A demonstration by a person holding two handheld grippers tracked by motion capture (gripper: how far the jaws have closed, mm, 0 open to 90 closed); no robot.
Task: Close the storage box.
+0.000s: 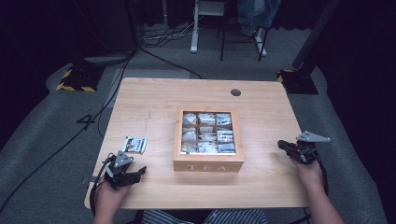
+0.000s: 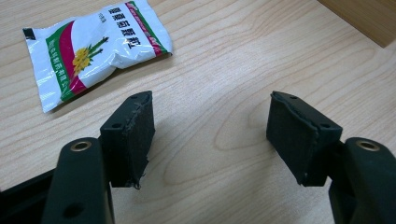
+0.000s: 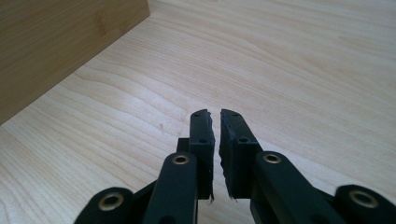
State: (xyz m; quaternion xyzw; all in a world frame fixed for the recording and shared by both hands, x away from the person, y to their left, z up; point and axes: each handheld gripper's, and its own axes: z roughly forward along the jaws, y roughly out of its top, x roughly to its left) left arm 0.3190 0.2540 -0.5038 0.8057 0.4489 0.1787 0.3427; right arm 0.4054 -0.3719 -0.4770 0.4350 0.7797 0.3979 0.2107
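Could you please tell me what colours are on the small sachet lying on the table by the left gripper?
The sachet is white with green and magenta bands and a yellow flower; clearest in the left gripper view.

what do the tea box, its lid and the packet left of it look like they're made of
The tea box: pale wood, matte, grain showing, "TEA" on its front. The lid pane: clear, glass or acrylic, since the sachets show through. The packet: glossy printed plastic film or foil, by its crinkles and sheen. It lies on the table, light wood-grain, possibly laminate.

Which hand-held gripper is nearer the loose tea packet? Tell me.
Left. The left hand-held gripper sits just short of the tea packet, jaws open; the right hand-held gripper is beyond the tea box.
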